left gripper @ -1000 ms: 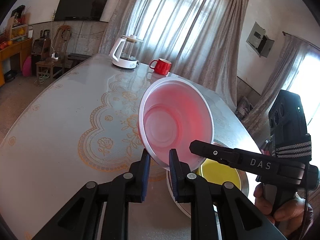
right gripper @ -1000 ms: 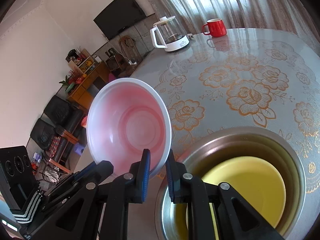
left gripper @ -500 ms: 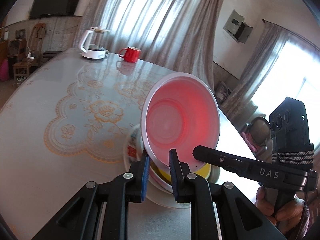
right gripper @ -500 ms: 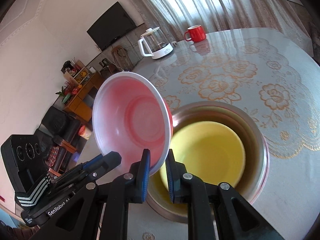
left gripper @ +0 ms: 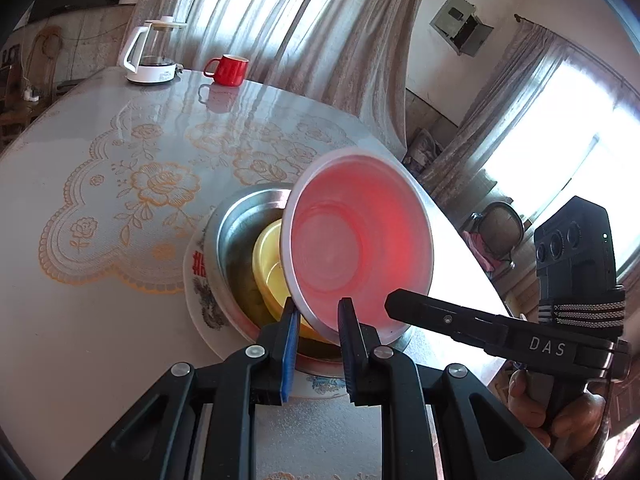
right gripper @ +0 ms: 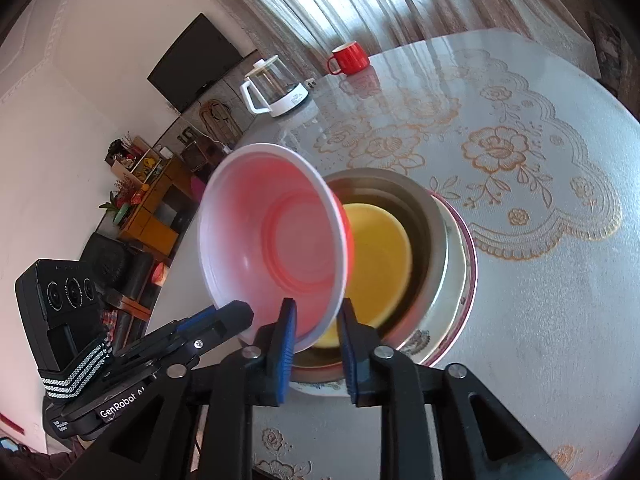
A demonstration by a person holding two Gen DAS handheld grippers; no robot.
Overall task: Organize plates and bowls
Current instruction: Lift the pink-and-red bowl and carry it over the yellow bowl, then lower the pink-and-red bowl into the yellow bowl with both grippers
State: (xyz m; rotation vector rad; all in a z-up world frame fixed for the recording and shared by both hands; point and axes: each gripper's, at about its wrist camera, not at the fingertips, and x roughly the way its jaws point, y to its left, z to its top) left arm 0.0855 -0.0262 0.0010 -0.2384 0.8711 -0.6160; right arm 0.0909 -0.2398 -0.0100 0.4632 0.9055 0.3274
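The far wall of the pink bowl [left gripper: 356,248] hides much of the stack beneath it, and in the right wrist view the near edge of the yellow bowl [right gripper: 380,256] is smeared by blur. The flowered plate [left gripper: 200,280] at the bottom shows only as a crescent of rim at 9 o'clock of the stack, its printed pattern too cut off to read.

On that plate sits a steel basin [left gripper: 240,220], and the yellow bowl nests inside it. The pink bowl hangs tilted above the basin, its mouth turned toward both cameras, its low rim over the yellow bowl.

The left gripper [left gripper: 318,312] has its jaws pinched tight on the pink bowl's near rim. The right gripper [right gripper: 316,320] straddles the same rim from the other side; its jaws are opening, the rim between them, the pads seemingly just clear of it.

At 12 o'clock on the table [left gripper: 80,340] stand a glass kettle [left gripper: 152,56] and a red mug [left gripper: 228,70], well apart from the stack.
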